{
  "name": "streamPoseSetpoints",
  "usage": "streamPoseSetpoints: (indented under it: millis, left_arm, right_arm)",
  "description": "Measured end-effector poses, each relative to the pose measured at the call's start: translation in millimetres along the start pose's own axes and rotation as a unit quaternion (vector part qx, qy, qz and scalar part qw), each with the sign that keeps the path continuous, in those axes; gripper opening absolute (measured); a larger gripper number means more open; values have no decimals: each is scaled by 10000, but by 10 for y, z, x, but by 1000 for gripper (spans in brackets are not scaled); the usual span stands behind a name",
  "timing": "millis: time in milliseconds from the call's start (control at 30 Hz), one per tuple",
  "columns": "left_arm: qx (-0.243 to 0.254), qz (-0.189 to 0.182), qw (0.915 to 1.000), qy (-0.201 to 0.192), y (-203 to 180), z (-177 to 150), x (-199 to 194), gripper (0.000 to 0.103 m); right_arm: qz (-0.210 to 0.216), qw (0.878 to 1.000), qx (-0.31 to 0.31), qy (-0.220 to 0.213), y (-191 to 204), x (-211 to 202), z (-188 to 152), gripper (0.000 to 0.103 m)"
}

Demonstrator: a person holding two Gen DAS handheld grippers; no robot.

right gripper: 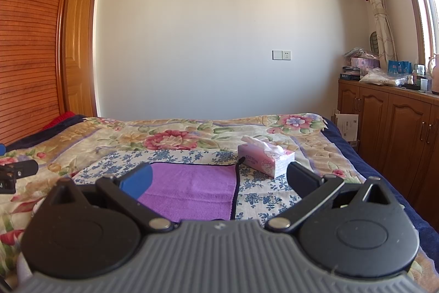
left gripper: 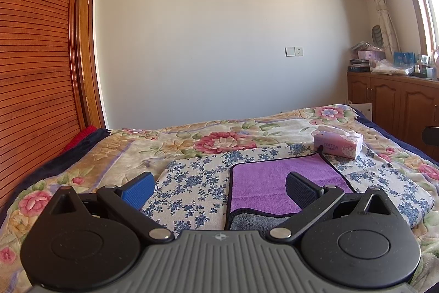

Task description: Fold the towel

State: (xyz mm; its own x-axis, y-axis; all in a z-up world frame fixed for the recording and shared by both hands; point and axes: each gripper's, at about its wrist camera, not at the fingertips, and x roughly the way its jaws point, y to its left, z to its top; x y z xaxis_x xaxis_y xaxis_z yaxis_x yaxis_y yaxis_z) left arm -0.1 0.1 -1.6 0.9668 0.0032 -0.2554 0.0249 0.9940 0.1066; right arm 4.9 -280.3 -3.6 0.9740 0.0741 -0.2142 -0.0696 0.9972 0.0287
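The purple towel (left gripper: 271,183) lies flat on a blue-flowered white cloth (left gripper: 192,183), which is spread over the floral blanket (left gripper: 115,153) of the bed. It has a dark binding around its edge, and in the left wrist view its near corner is turned over to show a grey underside. A small dark loop sticks out at its far right corner, just beside a pink tissue box (right gripper: 265,158) printed with the word COTTON (a tissue pokes up from its top).

The left tool (left gripper: 219,186) hangs low over the near left part of the towel with its fingers spread wide and nothing between them; the blue pad sits over the flowered cloth, the black pad over the purple fabric. The right tool (right gripper: 219,180) is likewise spread wide and holds nothing; its blue pad overlaps the towel's left portion in view and its black pad sits near the tissue box. Whether either tool touches the fabric cannot be told.

Behind the bed stands a plain wall with a switch plate (right gripper: 281,55); a wooden cabinet (right gripper: 389,117) loaded with clutter stands at the right.
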Motion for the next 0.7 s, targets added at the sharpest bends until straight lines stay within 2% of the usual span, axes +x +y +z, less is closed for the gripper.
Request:
streamPoseSetpoints:
  millis: [700]
  left_arm:
    - [26,10,10000,13,-53,-24,-19,103]
  right_arm:
    - [1,10000,6,-1,2,3,2,103]
